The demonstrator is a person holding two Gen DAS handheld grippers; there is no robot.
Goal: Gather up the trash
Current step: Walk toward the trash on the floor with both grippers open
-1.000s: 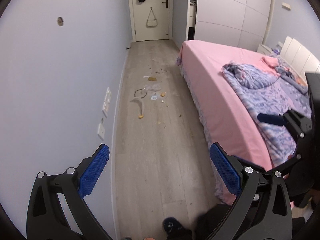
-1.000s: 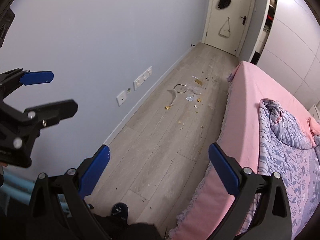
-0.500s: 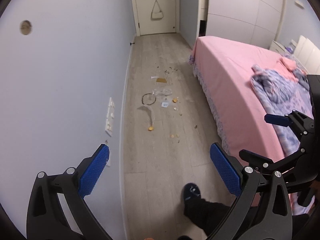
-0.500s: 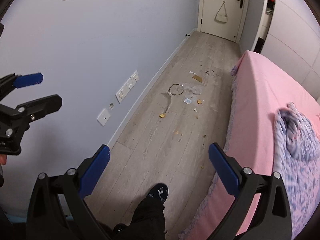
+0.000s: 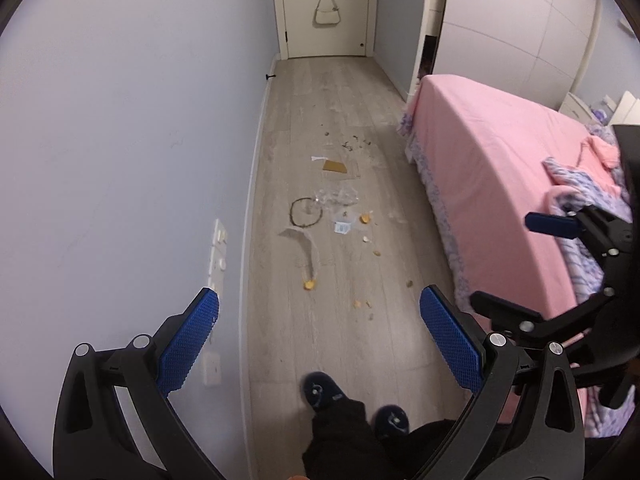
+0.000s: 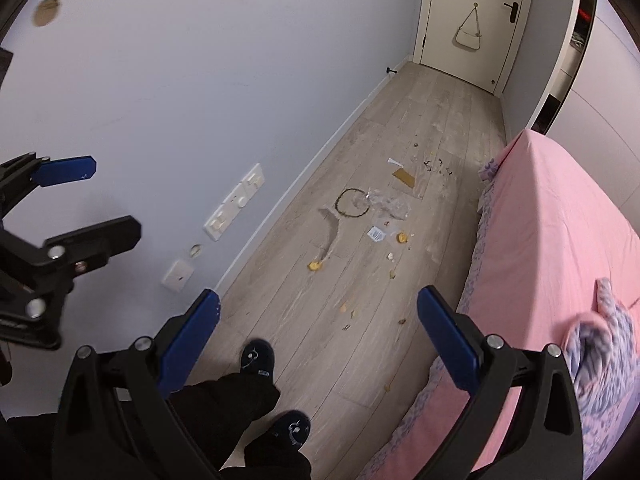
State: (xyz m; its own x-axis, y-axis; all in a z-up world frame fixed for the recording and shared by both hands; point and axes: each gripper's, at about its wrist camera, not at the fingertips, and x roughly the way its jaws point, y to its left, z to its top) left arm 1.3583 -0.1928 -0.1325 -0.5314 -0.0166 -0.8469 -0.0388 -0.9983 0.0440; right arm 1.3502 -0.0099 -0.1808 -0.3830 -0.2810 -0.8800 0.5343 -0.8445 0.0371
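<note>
Trash lies scattered on the wooden floor ahead: a dark ring (image 5: 305, 211) (image 6: 352, 208), crumpled clear plastic (image 5: 337, 197) (image 6: 390, 205), a brown card piece (image 5: 335, 166) (image 6: 404, 177), a small white label (image 5: 342, 227) (image 6: 376, 234), a pale curved strip (image 5: 303, 242) (image 6: 330, 228), and orange bits (image 5: 308, 285) (image 6: 315, 266). My left gripper (image 5: 316, 330) is open and empty, well short of the litter. My right gripper (image 6: 316, 330) is open and empty too. Each gripper also shows at the other view's edge.
A pink bed (image 5: 492, 184) (image 6: 552, 240) with a purple floral blanket (image 5: 580, 200) lines the right side. A lilac wall with sockets (image 6: 236, 202) runs on the left. A person's dark slippers (image 5: 322, 392) (image 6: 258, 358) stand on the floor. A white door (image 5: 326, 4) with a hanging bag closes the far end.
Both grippers have moved forward along the corridor toward the trash, which now appears larger and nearer. The person's feet have stepped into view. Both grippers stay open.
</note>
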